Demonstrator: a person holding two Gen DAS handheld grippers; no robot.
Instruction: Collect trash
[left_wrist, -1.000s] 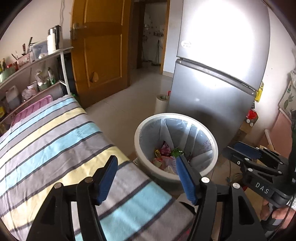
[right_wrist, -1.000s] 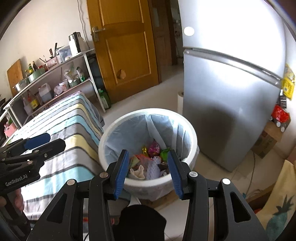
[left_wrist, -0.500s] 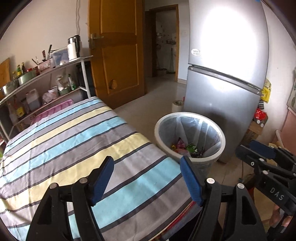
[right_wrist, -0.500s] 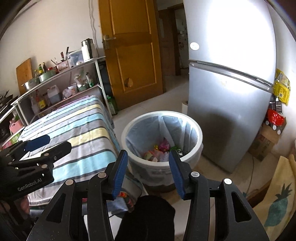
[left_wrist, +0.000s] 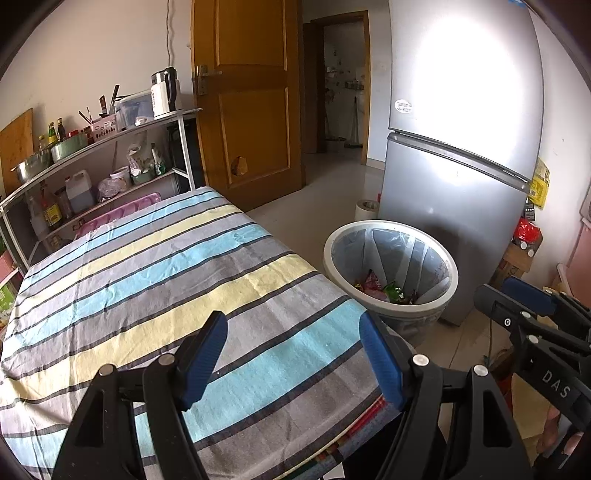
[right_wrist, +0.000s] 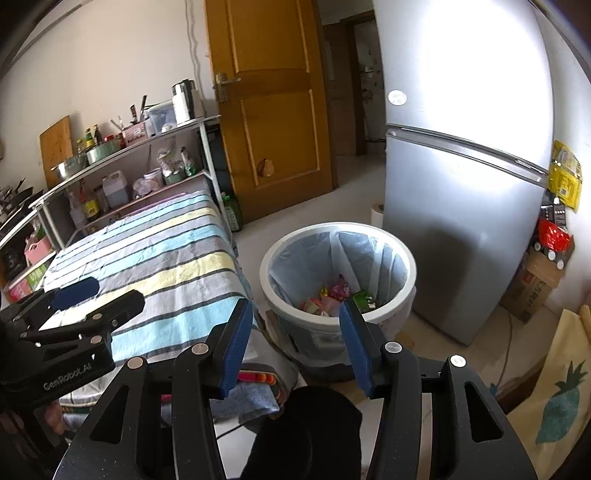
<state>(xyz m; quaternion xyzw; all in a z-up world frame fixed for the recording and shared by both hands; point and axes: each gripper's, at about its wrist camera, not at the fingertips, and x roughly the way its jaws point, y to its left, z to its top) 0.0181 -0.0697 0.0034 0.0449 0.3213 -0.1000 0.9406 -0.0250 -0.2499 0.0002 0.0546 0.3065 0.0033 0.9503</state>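
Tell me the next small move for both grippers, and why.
Probably swing both toward the striped table to look for more trash: the left gripper and right gripper are open and hold nothing, and wrappers already lie in the bin.

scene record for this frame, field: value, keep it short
left tongs: open, empty, over the striped tablecloth
right tongs: open, empty, aimed at the trash bin
trash bin: on the floor between table and fridge, bag-lined, wrappers at the bottom
tablecloth: no trash visible on it
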